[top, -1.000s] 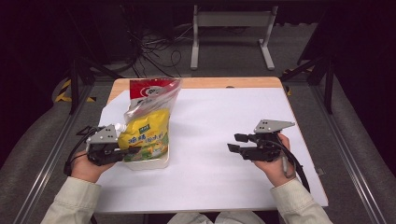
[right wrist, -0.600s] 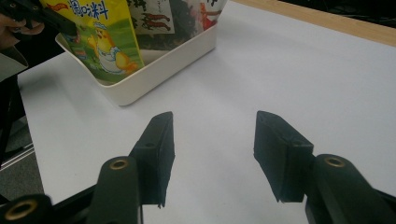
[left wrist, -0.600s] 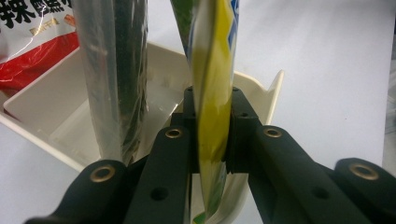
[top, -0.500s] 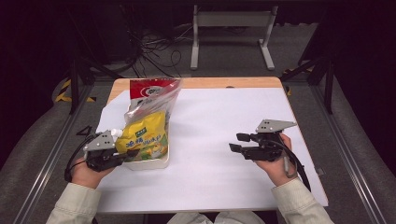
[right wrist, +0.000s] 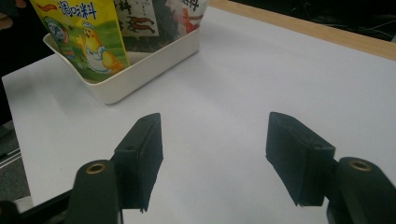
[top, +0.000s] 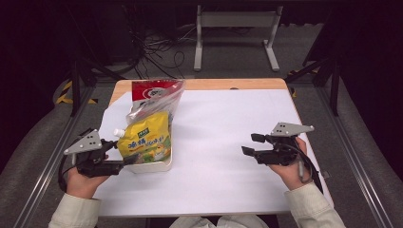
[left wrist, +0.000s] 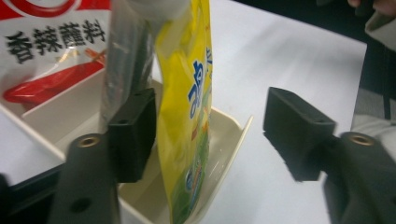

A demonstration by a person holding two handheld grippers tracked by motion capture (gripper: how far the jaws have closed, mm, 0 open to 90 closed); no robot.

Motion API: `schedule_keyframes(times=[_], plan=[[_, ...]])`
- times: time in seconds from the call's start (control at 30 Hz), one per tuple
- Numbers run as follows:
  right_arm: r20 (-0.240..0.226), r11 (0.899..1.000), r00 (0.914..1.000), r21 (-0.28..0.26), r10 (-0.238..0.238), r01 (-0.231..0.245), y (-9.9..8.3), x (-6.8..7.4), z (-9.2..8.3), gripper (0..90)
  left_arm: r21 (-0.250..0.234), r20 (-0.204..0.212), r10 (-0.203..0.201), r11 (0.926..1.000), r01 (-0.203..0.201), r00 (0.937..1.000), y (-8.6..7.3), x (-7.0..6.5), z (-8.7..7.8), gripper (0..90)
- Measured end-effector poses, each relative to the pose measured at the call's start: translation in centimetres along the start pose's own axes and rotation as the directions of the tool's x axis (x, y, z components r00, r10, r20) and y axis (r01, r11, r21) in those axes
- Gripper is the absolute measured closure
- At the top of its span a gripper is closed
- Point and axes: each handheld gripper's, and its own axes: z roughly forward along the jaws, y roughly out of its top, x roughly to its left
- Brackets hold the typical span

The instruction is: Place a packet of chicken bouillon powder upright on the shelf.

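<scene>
A yellow spouted pouch (top: 145,141) stands in a white tray (top: 159,167) at the table's left, leaning on a clear bag with a red label (top: 154,92) behind it. My left gripper (top: 125,160) sits at the tray's near left corner, and its jaws have just been opening. In the left gripper view the pouch (left wrist: 187,116) and the tray's rim (left wrist: 233,140) stand between the parted jaws of this gripper (left wrist: 215,116), with neither pad pressing on them. My right gripper (top: 248,144) hovers open over bare white sheet at the right, its jaws having just been opening, nothing between them (right wrist: 215,140).
A white sheet (top: 223,123) covers most of the wooden table (top: 228,84). The right gripper view has the tray (right wrist: 140,70) and the pouch (right wrist: 88,37) ahead at its upper left. A metal stand (top: 235,28) and cables lie on the floor beyond the table.
The left gripper's jaws have opened off the yellow pouch, and the left hand has drawn back slightly to the left. The right gripper's jaws stand a little wider.
</scene>
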Motion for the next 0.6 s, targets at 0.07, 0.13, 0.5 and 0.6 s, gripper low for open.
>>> schedule_keyframes(times=[0.07,0.13,0.5,0.6], plan=[[0.004,1.0,1.0,-0.003,-0.004,0.004,-0.2,-0.2,-0.4,35.6,-0.007,-0.03,-0.008,0.9999,0.008,0.9995,-0.3,-0.3,-0.7,29.1],[0.008,1.0,1.0,-0.004,-0.003,0.003,-0.4,-0.3,-0.8,35.3,-0.009,-0.039,-0.014,0.9999,0.014,0.9991,-0.4,-0.5,-0.9,27.8],[0.051,0.999,0.9986,-0.033,-0.013,0.015,-1.9,-1.5,-3.7,31.1,-0.005,-0.094,-0.066,0.9978,0.066,0.9933,-3.0,-0.5,-1.6,22.0],[0.062,0.999,0.998,-0.039,-0.016,0.019,-2.5,-1.7,-4.3,29.1,-0.025,-0.11,-0.102,0.9947,0.099,0.9887,-3.9,-0.3,-1.7,17.4]])
